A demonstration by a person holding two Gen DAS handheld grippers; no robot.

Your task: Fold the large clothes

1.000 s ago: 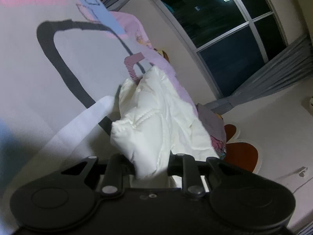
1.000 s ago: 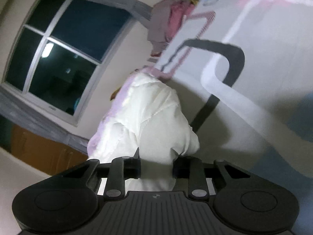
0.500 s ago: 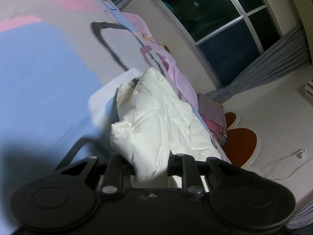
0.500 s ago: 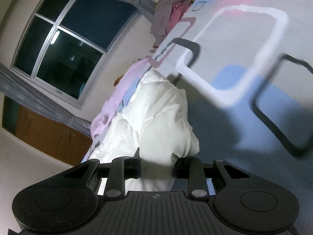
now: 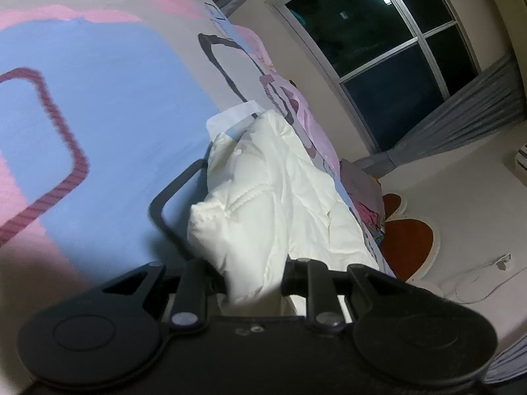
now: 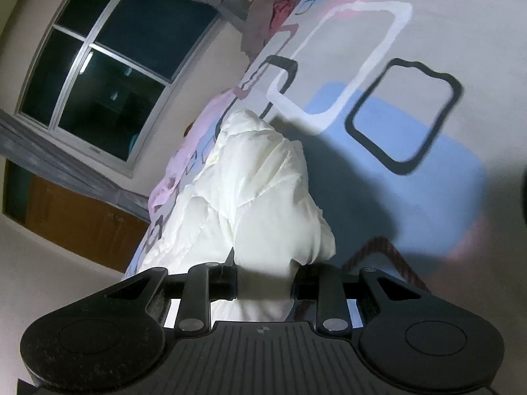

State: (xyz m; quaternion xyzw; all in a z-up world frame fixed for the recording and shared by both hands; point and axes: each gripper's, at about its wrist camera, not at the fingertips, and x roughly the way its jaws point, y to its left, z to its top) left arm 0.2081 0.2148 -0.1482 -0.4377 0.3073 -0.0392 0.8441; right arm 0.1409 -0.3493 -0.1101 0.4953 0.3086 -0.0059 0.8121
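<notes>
A white puffy quilted jacket (image 5: 273, 194) lies on a bed sheet (image 5: 98, 105) patterned in blue, pink, grey and white. My left gripper (image 5: 253, 279) is shut on a bunched end of the jacket, which fills the gap between the fingers. In the right wrist view the same jacket (image 6: 250, 191) stretches away from my right gripper (image 6: 263, 283), which is shut on another bunched end. Both held ends are lifted off the sheet (image 6: 411, 125) and cast shadows on it. The fingertips are hidden by the fabric.
A pile of grey and pink clothes (image 5: 365, 194) lies at the far end of the bed, also in the right wrist view (image 6: 273, 16). A dark window (image 5: 388, 42) with grey curtains faces the bed. An orange rounded headboard (image 5: 408, 240) stands beyond.
Both grippers have carried the jacket's ends across the bed; the sheet pattern has slid past, with blue patches now under the jacket. The grips have not changed.
</notes>
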